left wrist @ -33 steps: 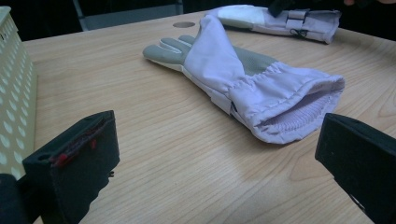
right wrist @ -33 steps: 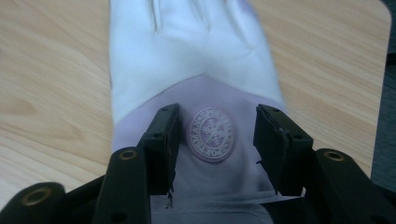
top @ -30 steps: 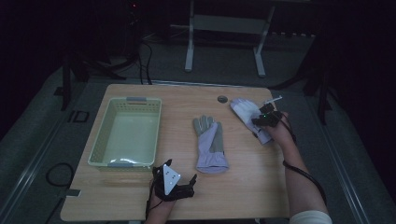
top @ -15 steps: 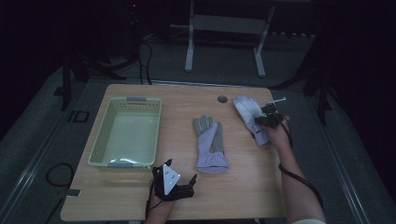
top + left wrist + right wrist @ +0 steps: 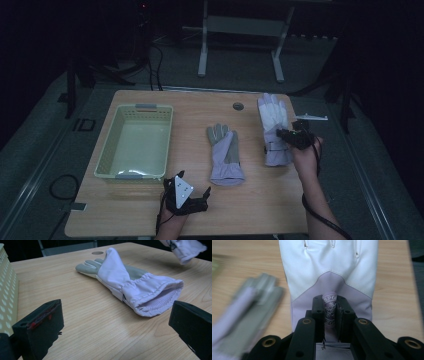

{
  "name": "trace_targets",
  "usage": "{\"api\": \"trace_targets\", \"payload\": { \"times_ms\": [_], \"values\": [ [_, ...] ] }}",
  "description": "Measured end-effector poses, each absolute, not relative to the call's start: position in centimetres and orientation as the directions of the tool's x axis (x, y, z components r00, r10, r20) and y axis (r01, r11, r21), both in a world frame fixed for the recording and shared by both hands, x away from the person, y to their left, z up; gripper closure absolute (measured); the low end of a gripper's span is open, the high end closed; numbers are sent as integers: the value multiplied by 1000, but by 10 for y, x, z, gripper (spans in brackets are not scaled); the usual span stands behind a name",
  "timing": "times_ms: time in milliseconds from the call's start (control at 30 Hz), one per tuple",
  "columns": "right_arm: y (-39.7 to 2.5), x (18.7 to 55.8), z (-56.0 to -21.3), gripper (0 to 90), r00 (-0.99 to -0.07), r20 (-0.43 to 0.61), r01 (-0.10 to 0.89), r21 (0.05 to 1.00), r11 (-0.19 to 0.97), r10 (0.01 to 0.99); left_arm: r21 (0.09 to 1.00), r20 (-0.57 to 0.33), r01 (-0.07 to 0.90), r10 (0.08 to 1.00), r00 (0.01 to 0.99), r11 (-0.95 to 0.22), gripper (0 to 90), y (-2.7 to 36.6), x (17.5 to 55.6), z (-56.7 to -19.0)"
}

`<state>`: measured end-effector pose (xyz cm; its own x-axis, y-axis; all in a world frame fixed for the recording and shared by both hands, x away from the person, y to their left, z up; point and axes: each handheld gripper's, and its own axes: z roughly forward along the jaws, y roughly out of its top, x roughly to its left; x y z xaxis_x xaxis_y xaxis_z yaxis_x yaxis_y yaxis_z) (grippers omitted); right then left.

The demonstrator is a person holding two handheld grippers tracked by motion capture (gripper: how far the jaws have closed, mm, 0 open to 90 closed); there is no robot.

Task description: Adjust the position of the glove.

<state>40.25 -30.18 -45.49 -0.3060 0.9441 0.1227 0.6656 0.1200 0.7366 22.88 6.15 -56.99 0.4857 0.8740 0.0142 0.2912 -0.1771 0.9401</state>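
Note:
Two white and lilac gloves are on the wooden table (image 5: 150, 210). One glove (image 5: 226, 154) (image 5: 130, 282) lies flat at the middle, grey palm up, cuff toward me. The other glove (image 5: 273, 127) (image 5: 329, 272) is at the right, and my right gripper (image 5: 286, 137) (image 5: 330, 308) is shut on its lilac back near the cuff, over a round logo patch. My left gripper (image 5: 192, 192) (image 5: 117, 325) rests near the table's front edge, open, with nothing between its jaws and the middle glove's cuff a short way ahead of it.
A pale green perforated basket (image 5: 107, 161) stands empty at the left of the table; its wall (image 5: 6, 290) is close beside my left gripper. A small round grommet (image 5: 238, 106) sits near the far edge. Dark floor and a metal stand (image 5: 240, 30) lie beyond.
My right gripper has pulled the right glove toward me and a little left, turning it straighter, fingers pointing away. The left gripper and the middle glove have not moved.

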Motion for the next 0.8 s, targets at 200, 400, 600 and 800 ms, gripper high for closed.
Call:
{"api": "trace_targets", "payload": {
  "times_ms": [200,400,600,800],
  "values": [
    [-300,376,-450,793,-240,116,678,730,81,964,940,7,295,874,486,-172,0,62,229,-570],
    [-304,355,-453,789,-233,138,655,754,50,963,941,11,291,876,482,-171,0,61,228,-570],
    [-309,346,-473,787,-173,147,680,733,10,974,940,11,293,878,479,-172,0,61,229,-570],
    [-308,351,-497,784,-133,173,722,691,-24,976,940,7,295,878,479,-169,0,61,229,-570]
  ]
}}
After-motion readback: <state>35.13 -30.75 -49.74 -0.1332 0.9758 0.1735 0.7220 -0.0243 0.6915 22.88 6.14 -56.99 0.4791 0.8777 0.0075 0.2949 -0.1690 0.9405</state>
